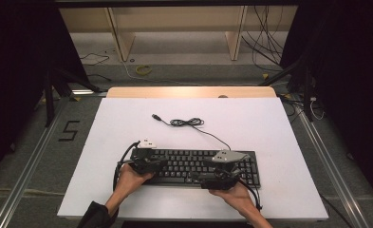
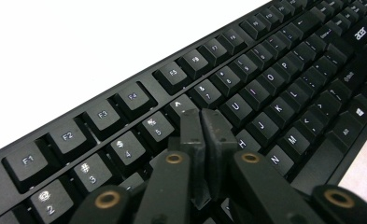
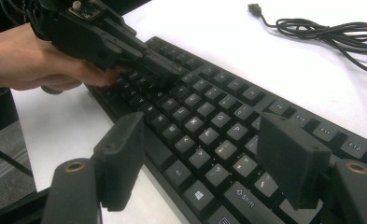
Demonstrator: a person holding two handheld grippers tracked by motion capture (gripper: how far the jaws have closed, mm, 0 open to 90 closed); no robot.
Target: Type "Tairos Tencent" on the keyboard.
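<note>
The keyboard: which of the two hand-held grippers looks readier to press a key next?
Probably the left gripper: its jaws are shut into one tip right above the keyboard, near the 6 and 7 keys. The right gripper hovers with jaws wide apart.

Bench [image 1: 127, 123]: a big white top, flat and bare at the back and sides.
Wood edge [image 1: 189, 91]: a light brown strip along the far side of the bench.
Number 5 [image 1: 69, 130]: made of black tape, on the grey floor left of the bench.
Yellow ring [image 1: 144, 69]: a small loop of wire on the floor, far behind the bench.
Shelf frame [image 1: 174, 28]: pale wood with two legs, at the very back.
Black wires [image 1: 265, 38]: hanging in a bunch at the back right.
Metal rails [image 1: 27, 166]: long grey bars on the floor, one on each side of the bench.
</note>
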